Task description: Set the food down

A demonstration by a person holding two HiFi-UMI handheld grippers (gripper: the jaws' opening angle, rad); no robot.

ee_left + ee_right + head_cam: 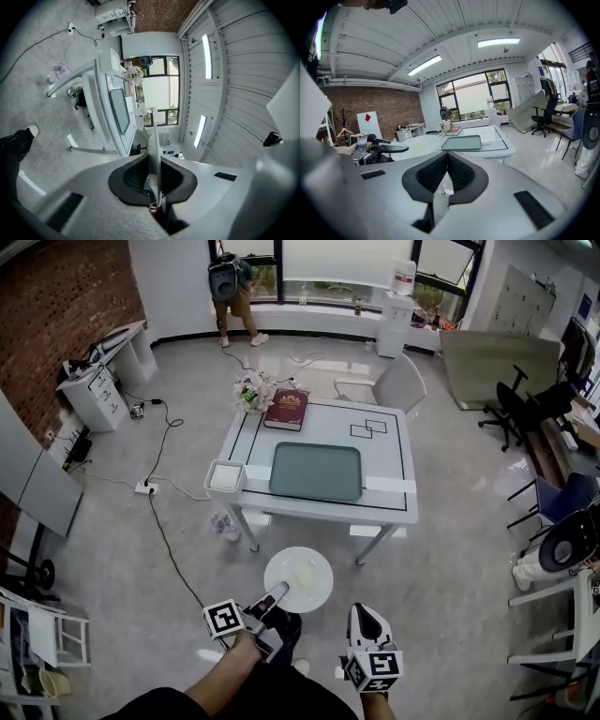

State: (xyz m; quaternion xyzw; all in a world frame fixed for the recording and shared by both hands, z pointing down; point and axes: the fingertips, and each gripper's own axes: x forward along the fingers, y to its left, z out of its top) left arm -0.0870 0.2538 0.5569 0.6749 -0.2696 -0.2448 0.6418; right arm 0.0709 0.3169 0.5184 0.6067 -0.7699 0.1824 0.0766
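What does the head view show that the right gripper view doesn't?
Only the head view: the power strip left of the table. Only the right gripper view: the ceiling lights. Both: the table with its tray and book, and the plate clamped in the left claw.

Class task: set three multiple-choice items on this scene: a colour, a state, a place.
1. The tray is: A red; B grey-green; C yellow.
2. The left gripper is: A shut on the plate's rim; B wide open; C out of view.
3. The red book lies: A on the tray; B on the plate; C beside the flowers.
B, its surface is grey-green; A, the rim stands between its closed jaws; C, both sit at the table's far left corner.
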